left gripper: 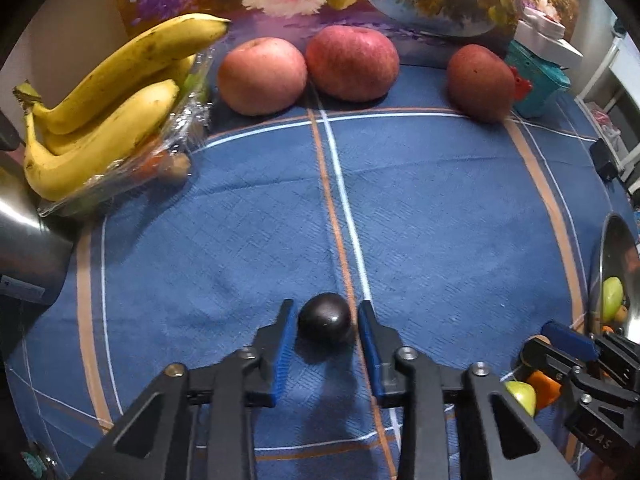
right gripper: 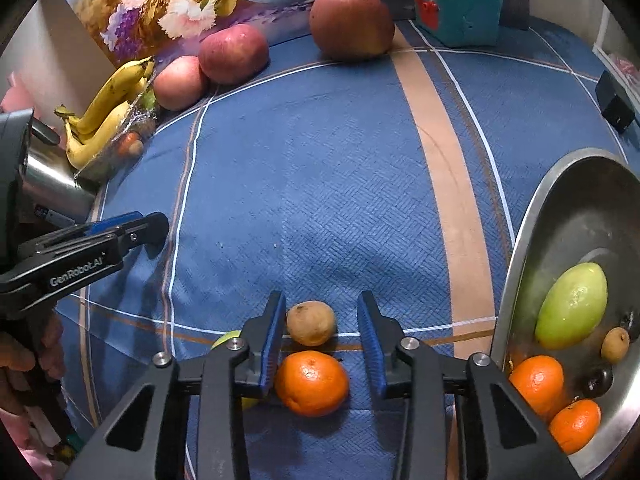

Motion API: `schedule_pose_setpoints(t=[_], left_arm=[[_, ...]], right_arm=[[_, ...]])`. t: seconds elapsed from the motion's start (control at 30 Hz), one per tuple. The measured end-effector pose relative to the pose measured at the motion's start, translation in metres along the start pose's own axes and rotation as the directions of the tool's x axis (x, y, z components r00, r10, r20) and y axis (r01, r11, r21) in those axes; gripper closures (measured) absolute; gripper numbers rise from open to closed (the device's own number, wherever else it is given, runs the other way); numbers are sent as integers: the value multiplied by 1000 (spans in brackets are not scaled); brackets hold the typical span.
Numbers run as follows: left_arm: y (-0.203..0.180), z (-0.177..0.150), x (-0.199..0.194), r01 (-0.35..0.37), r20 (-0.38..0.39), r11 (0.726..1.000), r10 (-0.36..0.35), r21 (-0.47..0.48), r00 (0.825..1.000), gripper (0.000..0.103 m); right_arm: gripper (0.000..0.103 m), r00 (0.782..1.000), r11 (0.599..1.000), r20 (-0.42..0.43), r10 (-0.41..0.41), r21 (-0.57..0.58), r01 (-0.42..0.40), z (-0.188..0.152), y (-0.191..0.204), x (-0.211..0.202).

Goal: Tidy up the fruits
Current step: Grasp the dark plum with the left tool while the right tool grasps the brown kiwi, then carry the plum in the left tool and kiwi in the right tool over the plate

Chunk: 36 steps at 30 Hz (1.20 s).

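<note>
Straddling a dark plum [left gripper: 325, 318] on the cloth, my left gripper [left gripper: 325, 322] clamps it. My right gripper [right gripper: 323, 342], jaws partly apart, brackets an orange [right gripper: 312, 383] touching only the left pad; the bowl [right gripper: 520, 280] lies to its right.

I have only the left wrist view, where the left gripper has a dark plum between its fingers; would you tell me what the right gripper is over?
Observer: The right gripper straddles an orange; one pad touches it and the other stands clear.
Operator: Thank you. Is anything else close to it?
Observer: A small brown fruit lies just beyond the orange, between the fingertips.
Operator: Does the steel bowl already hold a plum?
Observer: Yes, one dark plum lies in the steel bowl, near a green mango.
</note>
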<state>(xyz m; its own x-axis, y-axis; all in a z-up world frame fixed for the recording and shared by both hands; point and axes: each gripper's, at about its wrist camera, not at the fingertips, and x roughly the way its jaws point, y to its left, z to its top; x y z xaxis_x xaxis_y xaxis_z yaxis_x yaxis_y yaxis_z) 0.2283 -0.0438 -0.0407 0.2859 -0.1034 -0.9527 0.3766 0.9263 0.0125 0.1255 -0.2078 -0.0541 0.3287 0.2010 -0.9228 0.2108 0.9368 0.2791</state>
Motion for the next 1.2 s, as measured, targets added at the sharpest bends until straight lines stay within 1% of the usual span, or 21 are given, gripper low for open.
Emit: schedule_pose_setpoints(t=[0.03,0.1,0.13,0.23,0.43,0.5,0.53,0.63,0.73,0.8,0.9,1.03,1.13,1.2], left_arm=[[3,-1,-1,12,3,1000,-12,-12,1000,74],[5,-3,-1,20,5,999,-20,-25,1000,74],[5,-4,-2,20,6,999,-20,-28,1000,74],[10,-8,-5,21,7,998,-20,-52,1000,74],[16,-24,-14,52,23,985,-49,-167,999,74],[16,-32,-18,31,26,981,-27,-191,999,74],[15,-35,-20,33,33,978,-27,-205,999,74],[15,-45,-27,44,48,965,-32,-257,998,74],[13,-56,-38,62,62,945,-44,-321,997,74],[11,-62,-46,64,78,936,-39,-346,996,74],[2,-71,-59,56,100,927,-20,-372,995,74],[-16,-78,-70,86,130,909,-35,-409,991,74],[-27,-82,-74,92,145,901,-33,-425,989,74],[-36,-87,-78,102,158,893,-35,-439,987,74]], right_arm=[[66,1000,1000,0,1,-1,-1,-1,-1,-1],[77,1000,1000,-1,19,3,-19,-1,0,-2],[77,999,999,-3,37,7,-36,-1,0,-3],[77,999,999,2,34,6,-34,0,1,-6],[77,998,998,32,58,26,-59,2,-2,-24],[77,997,998,43,57,25,-58,2,-1,-29],[77,997,998,49,55,25,-56,2,-1,-33],[77,997,999,60,42,20,-44,0,-1,-42],[77,997,999,69,34,16,-35,-3,0,-47],[77,997,999,74,28,14,-29,-5,-1,-52],[77,997,1000,79,25,11,-26,-8,0,-55],[77,996,1000,90,2,5,-3,-12,-1,-64],[77,995,1000,103,10,10,-12,-16,-4,-71],[77,994,1000,113,1,9,-2,-18,-5,-76]])
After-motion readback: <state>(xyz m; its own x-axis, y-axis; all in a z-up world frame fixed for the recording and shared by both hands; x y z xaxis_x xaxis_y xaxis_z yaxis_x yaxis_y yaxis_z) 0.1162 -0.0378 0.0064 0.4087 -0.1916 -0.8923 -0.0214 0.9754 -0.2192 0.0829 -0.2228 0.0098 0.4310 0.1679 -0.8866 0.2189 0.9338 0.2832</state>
